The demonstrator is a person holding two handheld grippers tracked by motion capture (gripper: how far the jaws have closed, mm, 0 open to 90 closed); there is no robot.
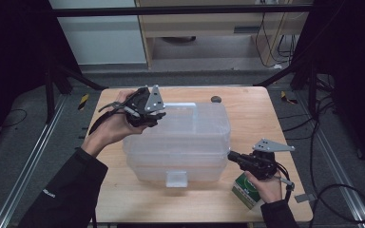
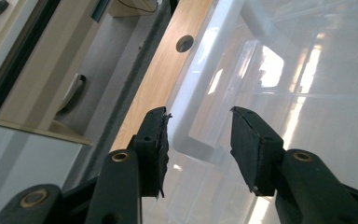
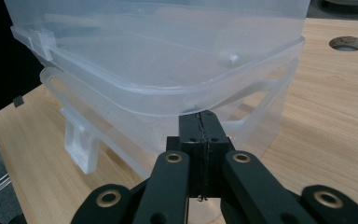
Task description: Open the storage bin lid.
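Two grippers sit at opposite ends of the clear plastic storage box [image 1: 178, 142], which stands in the middle of my wooden table [image 1: 252, 109] with its lid on. My left gripper [image 1: 153, 118] is at the box's far left corner, above the lid's white handle [image 2: 191, 116]. In the left gripper view its jaws stand apart with the handle's corner seen between them, and the pads press on nothing. My right gripper [image 1: 232, 156] is at the box's near right corner. In the right gripper view its jaws are pressed flat together, their tips just under the lid's rim [image 3: 242, 88]; I cannot tell whether they touch it. A green and white carton [image 1: 245, 189] lies beside my right hand [image 1: 266, 186].
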